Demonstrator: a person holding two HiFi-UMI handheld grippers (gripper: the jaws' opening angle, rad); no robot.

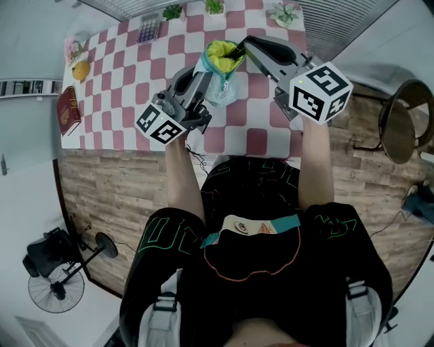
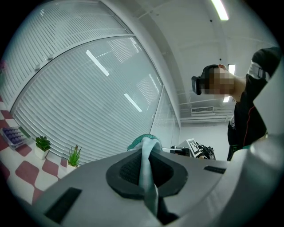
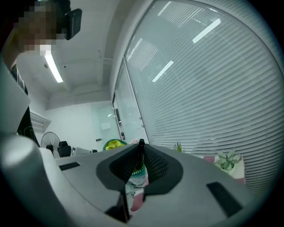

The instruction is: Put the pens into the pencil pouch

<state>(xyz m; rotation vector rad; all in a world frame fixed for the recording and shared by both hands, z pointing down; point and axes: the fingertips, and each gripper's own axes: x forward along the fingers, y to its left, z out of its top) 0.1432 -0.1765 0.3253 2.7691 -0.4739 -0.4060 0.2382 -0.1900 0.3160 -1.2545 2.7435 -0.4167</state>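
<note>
Where the pencil pouch [image 1: 220, 68] was: held up in the air over the far half of the worktop [image 1: 135, 74], between the two tools, its mouth open and showing a yellow-green lining, its outside teal.
Left tool [image 1: 203, 78]: pressed together on a fold of the pouch's teal fabric. In the left gripper view the cloth [image 2: 144, 150] ran straight up between the pads of this tool [image 2: 146, 170].
Right tool [image 1: 243, 46]: pinching a slim black pen [image 3: 140, 153], which stood upright between the pads in the right gripper view. This tool [image 3: 140, 162] reached in from the right, with its tips just beside the rim of the pouch's mouth.
Pen and pouch: close together at the opening. Whether the pen's end had gone inside could not be told.
Pouch in the right gripper view: its yellow-green mouth [image 3: 114, 144] showed just left of the jaws.
Worktop: covered in a pink-and-white checked cloth.
Far edge: a calculator [image 1: 149, 28] and small potted plants [image 1: 283, 13] in a row.
Left edge: a red book [image 1: 68, 110].
Floor: wood planks, with a fan [image 1: 57, 284] at lower left and a chair [image 1: 403, 122] at right.
</note>
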